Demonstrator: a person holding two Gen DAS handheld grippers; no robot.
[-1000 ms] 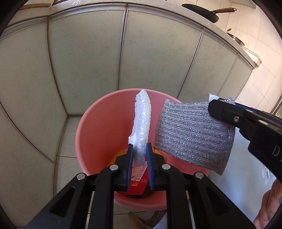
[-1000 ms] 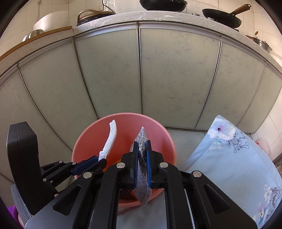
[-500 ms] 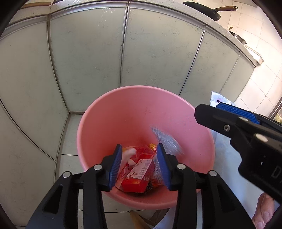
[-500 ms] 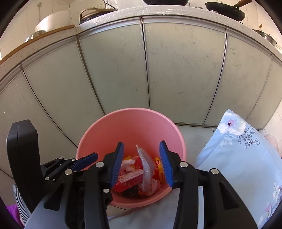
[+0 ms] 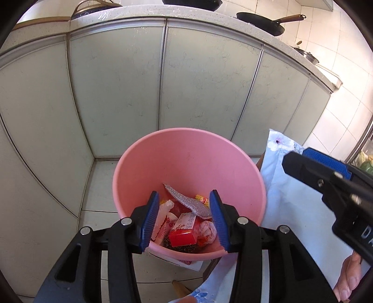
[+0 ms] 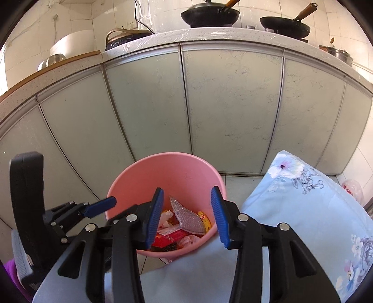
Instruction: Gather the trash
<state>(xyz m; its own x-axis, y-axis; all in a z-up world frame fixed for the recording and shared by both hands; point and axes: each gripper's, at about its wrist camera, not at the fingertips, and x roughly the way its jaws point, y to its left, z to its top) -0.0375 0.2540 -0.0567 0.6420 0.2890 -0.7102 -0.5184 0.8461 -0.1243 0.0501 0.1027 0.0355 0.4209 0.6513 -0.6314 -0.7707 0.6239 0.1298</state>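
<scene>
A pink trash bin (image 5: 186, 160) (image 6: 186, 170) stands on the floor by the cabinets. Inside lie a silver scouring cloth (image 5: 188, 201) (image 6: 188, 218), a red box (image 5: 183, 233), white foam pieces (image 5: 164, 209) and other wrappers. My left gripper (image 5: 184, 222) is open and empty, held above the bin's near rim. My right gripper (image 6: 186, 218) is open and empty too, above the bin's near side. The right gripper's blue pad also shows at the right of the left wrist view (image 5: 326, 162). The left gripper shows at the left of the right wrist view (image 6: 102, 204).
Pale green cabinet doors (image 5: 198, 77) rise behind the bin, under a counter with pans (image 6: 209, 14). A light blue floral cloth (image 6: 303, 209) covers a surface right of the bin. Tiled floor (image 5: 102, 177) lies left of the bin.
Both grippers opened and dropped their loads: the white foam strip and the silver cloth fell into the bin. Both grippers then drew back and up from the bin.
</scene>
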